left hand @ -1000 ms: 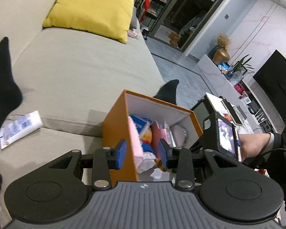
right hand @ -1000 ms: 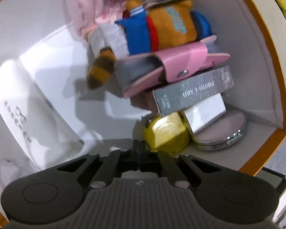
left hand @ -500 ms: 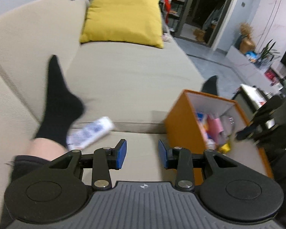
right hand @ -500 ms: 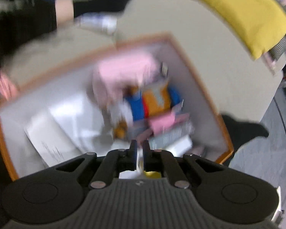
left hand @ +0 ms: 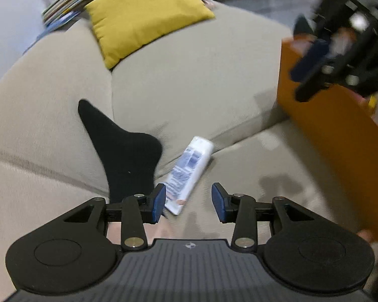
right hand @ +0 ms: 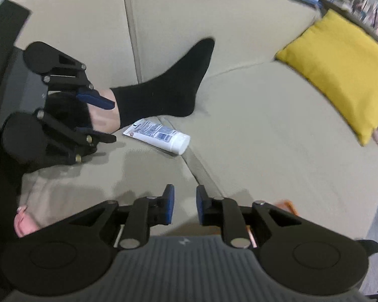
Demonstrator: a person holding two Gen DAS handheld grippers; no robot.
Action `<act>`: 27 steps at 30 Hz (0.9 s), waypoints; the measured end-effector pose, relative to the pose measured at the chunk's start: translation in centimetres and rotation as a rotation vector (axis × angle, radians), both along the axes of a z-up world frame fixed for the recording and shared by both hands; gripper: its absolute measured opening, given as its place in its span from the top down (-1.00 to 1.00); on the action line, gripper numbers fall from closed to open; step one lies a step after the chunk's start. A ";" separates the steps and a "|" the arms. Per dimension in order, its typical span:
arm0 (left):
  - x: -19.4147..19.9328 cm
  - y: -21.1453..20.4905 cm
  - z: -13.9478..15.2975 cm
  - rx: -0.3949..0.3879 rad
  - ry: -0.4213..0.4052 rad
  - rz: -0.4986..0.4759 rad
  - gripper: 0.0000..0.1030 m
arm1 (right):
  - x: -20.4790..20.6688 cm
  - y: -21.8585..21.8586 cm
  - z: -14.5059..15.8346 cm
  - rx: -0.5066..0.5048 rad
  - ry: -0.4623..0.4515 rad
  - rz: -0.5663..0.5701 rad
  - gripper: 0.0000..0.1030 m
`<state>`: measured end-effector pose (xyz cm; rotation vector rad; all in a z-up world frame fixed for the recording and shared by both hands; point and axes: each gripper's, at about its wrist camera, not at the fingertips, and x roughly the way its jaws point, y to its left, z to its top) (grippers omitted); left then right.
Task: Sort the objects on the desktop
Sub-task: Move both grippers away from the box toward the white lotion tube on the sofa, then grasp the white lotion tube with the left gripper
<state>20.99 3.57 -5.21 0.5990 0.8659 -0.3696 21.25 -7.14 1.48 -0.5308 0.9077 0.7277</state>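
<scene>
- The left gripper (left hand: pixel 188 199) is nearest the work; its jaws are opening with nothing pressed between them, and the crimped tail of the white tube (left hand: pixel 189 173) lies just ahead of the left pad.
- The tube rests on the sofa (left hand: pixel 201 80) seat along the seam between two cushions, cap end pointing away, right beside the person's black-socked foot (left hand: pixel 128 156).
- To take it well, I judge the jaws should straddle the tube's middle across its narrow width, not the flat tail; coming down short of the sock avoids snagging the foot.
- The left gripper pitches steeply down toward the seat, its fingers level side to side.
- The right gripper (right hand: pixel 183 207) hangs higher, also tilted down; its jaws are opening narrowly and hold nothing.
- The orange box (left hand: pixel 335 136) stands at the seat's right edge, the likely destination; the yellow cushion (left hand: pixel 143 12) lies at the far back corner.
</scene>
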 end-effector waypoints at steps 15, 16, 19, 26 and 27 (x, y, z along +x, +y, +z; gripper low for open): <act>2.1 -1.6 -9.1 0.365 -0.014 -0.184 0.04 | 6.4 4.1 -7.8 -0.027 0.111 0.010 0.60; 2.0 -1.6 -9.4 0.384 -0.034 -0.192 0.04 | 6.5 4.1 -8.3 -0.029 0.116 0.012 0.60; 2.3 -1.7 -10.1 0.423 -0.057 -0.199 0.07 | 7.1 4.4 -9.1 -0.028 0.135 -0.003 0.60; 1.9 -1.7 -10.2 0.435 -0.063 -0.187 0.81 | 7.5 4.2 -8.8 0.016 0.130 -0.041 0.60; 1.8 -1.6 -9.8 0.418 -0.074 -0.180 0.82 | 7.3 4.1 -8.6 0.020 0.125 -0.045 0.60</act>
